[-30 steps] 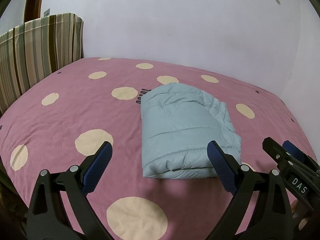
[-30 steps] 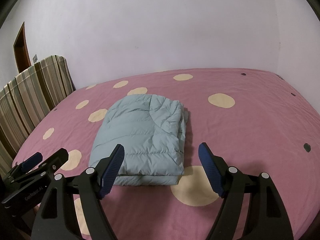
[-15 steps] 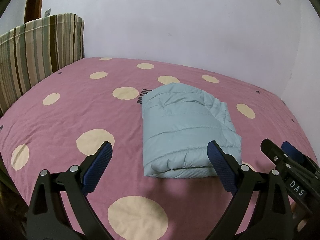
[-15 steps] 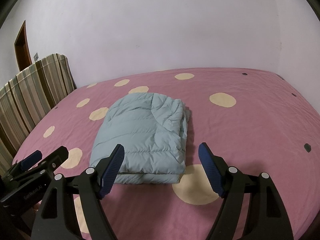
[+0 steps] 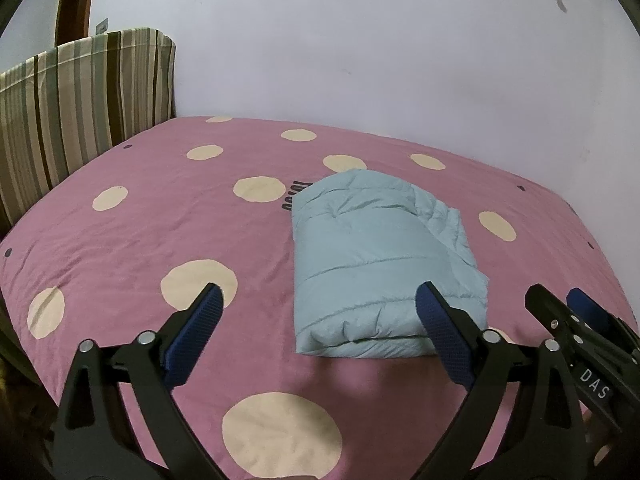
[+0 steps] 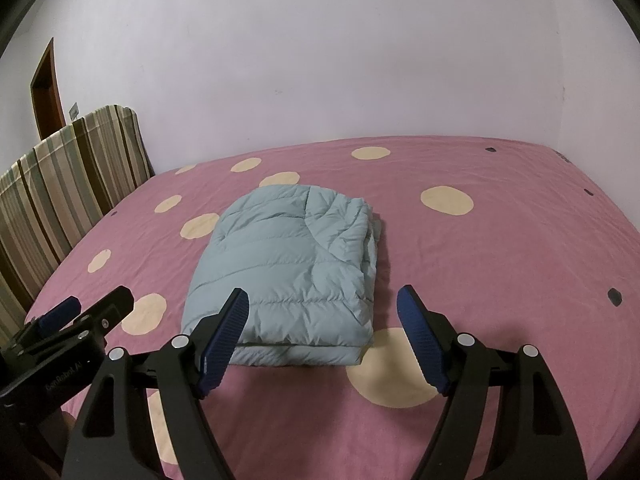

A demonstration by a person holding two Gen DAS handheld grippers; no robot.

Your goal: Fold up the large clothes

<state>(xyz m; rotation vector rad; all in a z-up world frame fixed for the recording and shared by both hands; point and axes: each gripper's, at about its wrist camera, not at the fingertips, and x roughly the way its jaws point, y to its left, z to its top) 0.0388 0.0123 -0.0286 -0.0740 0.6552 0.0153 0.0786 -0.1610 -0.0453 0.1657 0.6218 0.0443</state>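
Pink dotted bed (image 5: 168,232) w/ folded, prob. padded, jacket (image 5: 372,264) on it.

Dim, even indoor light, soft shadows on the bedspread (image 6: 500,264), strong fisheye bending, black vignette corners, focus fairly sharp

Black lettering (image 5: 295,196) on the bedsheet (image 5: 160,232) is partly covered by the folded jacket (image 5: 376,264)

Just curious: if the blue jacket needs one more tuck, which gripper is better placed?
Probably the right gripper: the folded jacket lies almost between its open fingers, while it sits off to the right of the left gripper.
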